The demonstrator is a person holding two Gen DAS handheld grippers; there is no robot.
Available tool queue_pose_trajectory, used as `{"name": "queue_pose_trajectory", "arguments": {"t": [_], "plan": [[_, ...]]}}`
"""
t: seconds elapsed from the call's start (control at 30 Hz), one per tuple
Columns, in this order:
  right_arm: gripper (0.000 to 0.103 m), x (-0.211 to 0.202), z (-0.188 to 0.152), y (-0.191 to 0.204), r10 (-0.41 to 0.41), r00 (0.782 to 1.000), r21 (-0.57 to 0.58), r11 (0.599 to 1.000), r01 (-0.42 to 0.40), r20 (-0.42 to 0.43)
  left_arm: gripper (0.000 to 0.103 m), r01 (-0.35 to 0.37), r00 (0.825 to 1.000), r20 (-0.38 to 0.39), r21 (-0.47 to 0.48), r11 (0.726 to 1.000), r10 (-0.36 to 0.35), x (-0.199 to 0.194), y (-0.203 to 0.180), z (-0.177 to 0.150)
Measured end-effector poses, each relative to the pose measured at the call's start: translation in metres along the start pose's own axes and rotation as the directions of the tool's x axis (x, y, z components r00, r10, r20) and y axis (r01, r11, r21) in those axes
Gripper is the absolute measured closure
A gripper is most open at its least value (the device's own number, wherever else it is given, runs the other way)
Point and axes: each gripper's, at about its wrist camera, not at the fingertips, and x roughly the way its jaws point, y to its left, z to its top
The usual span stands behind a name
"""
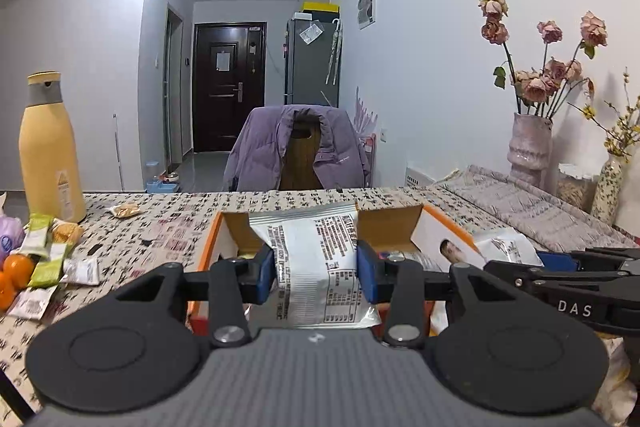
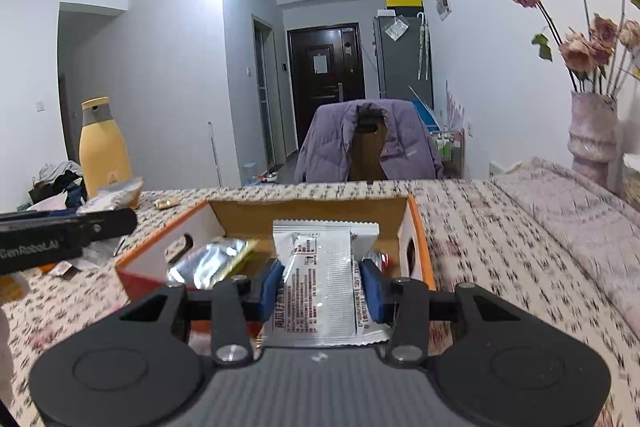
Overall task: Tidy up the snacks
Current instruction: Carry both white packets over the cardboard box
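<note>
On the counter (image 1: 168, 223), spread with a patterned cloth, an open cardboard box (image 2: 418, 227) with orange edges stands at centre, its top open. At 12 o'clock beyond the far edge, a chair draped with a purple jacket (image 1: 296, 147). At 9 o'clock in the left wrist view, a tall yellow bottle (image 1: 48, 151); at 8 o'clock below it, a loose heap of small snack packets (image 1: 48, 259) beside an orange fruit (image 1: 18, 269). At 3 o'clock, a pink vase (image 1: 528, 147) of dried roses. Left tongs (image 1: 316, 273): closed on a white snack packet (image 1: 316, 259), printed side up, gripped at its two long edges by the blue pads (image 1: 266, 273) and held over the box at its near wall. Right tongs (image 2: 322, 291): closed likewise on a second white packet (image 2: 320, 267), over the same box. Inside the box, at 10 o'clock of that packet, lies a silver foil packet (image 2: 208, 263). Each wrist view catches the other tongs at its edge.
</note>
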Motion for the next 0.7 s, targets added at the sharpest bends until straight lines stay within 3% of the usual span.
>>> {"name": "queue_pose_trajectory", "arguments": {"t": [0.33, 0.6, 0.7], "plan": [[0.061, 0.062, 0.029, 0.000, -0.001, 1.000, -0.016, 1.000, 0.001, -0.024, 0.061, -0.029, 0.999, -0.032, -0.015, 0.999, 0.028, 0.064, 0.002, 0.020], [0.061, 0.100, 0.015, -0.006, -0.019, 0.999, 0.023, 1.000, 0.020, -0.036, 0.061, -0.077, 0.994, -0.085, -0.061, 0.995, 0.071, 0.101, 0.022, 0.002], [0.061, 0.105, 0.012, -0.007, -0.022, 0.998, 0.018, 1.000, 0.023, -0.051, 0.061, -0.058, 0.993, -0.104, -0.064, 0.996, 0.051, 0.108, 0.024, -0.002]]}}
